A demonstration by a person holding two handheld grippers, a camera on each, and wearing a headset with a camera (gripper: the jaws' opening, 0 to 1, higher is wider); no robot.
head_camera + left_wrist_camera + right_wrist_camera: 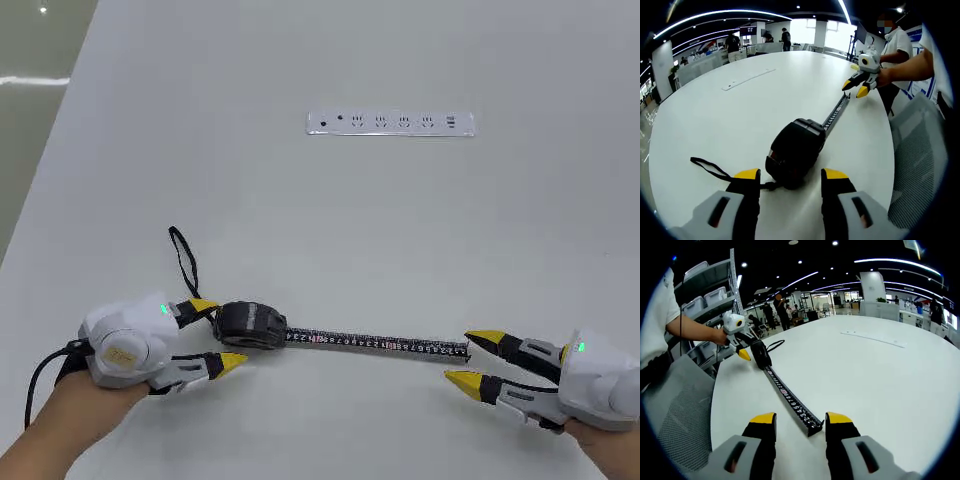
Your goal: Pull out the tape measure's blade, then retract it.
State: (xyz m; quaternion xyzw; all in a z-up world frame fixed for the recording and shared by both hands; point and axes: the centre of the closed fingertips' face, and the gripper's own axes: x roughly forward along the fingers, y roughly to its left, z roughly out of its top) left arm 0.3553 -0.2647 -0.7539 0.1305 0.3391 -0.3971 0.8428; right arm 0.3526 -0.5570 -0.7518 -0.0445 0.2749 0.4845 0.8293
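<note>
A black tape measure (250,323) lies on the white table (330,230), its blade (375,343) drawn out to the right and flat on the surface. My left gripper (218,334) is open, its yellow tips on either side of the case's rear end (792,150), not clamped on it. My right gripper (460,357) is open too, and the blade's end hook (815,427) rests just in front of its tips, free of them. The case's black wrist strap (183,258) trails away behind the left gripper.
A white power strip (390,123) lies further back on the table. A grey mesh chair (920,150) stands at the table's near edge. Shelves and people are in the room beyond.
</note>
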